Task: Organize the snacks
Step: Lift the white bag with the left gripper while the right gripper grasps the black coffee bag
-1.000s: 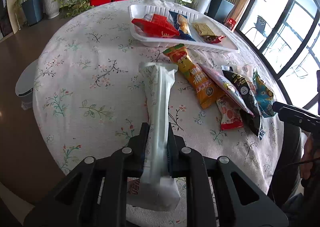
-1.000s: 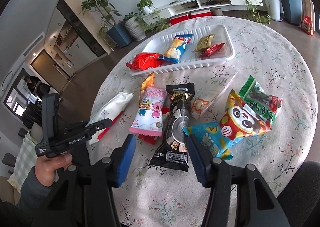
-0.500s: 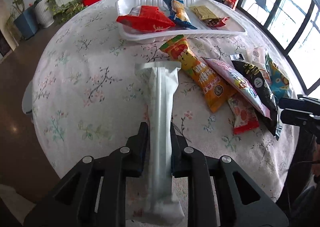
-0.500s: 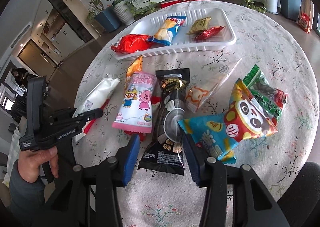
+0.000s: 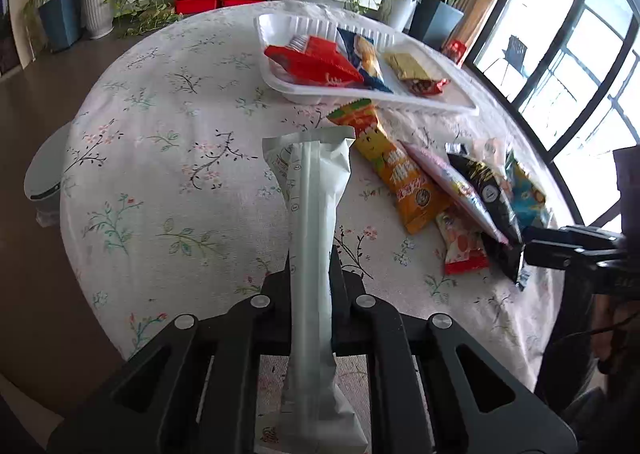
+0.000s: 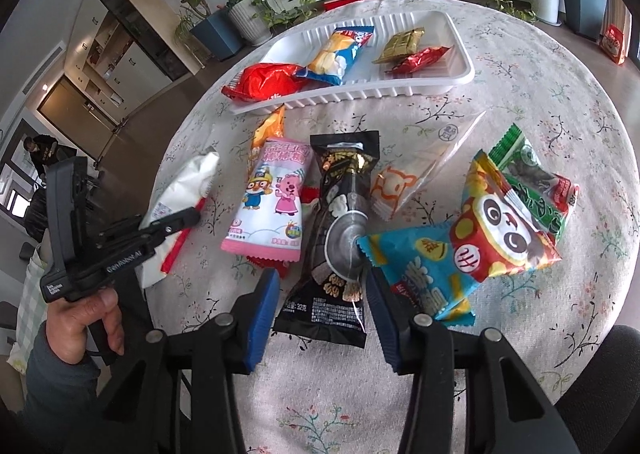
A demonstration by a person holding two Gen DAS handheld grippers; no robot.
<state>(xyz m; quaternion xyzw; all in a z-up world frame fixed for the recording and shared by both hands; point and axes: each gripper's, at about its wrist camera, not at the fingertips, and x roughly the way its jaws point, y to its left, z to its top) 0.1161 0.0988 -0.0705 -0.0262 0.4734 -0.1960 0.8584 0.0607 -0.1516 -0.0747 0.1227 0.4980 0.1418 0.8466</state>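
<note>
- While the left gripper (image 5: 310, 274) is clamped tight on the white packet (image 5: 310, 214), the packet's sealed far end reaches toward the middle of the round table (image 5: 168, 142), and its near end is at the table's near edge.
- Just right of the packet lies an orange packet (image 5: 400, 178), pointing toward the white tray (image 6: 460, 50).
- The tray sits at the far edge of the table and holds a red packet (image 6: 268, 84), a blue-and-yellow packet (image 6: 340, 54), a gold packet (image 6: 400, 44) and a small red wrapper (image 6: 420, 58).
- The right gripper (image 6: 320, 302) stands partly open, its blue pads either side of the near end of the black packet (image 6: 340, 222) without pressing on it.
- A pink packet (image 6: 272, 198) lies at the black one's left, a blue packet (image 6: 424, 270) at its right.
- Toward the right edge lie a panda packet (image 6: 504, 226) and a green packet (image 6: 536, 182).
</note>
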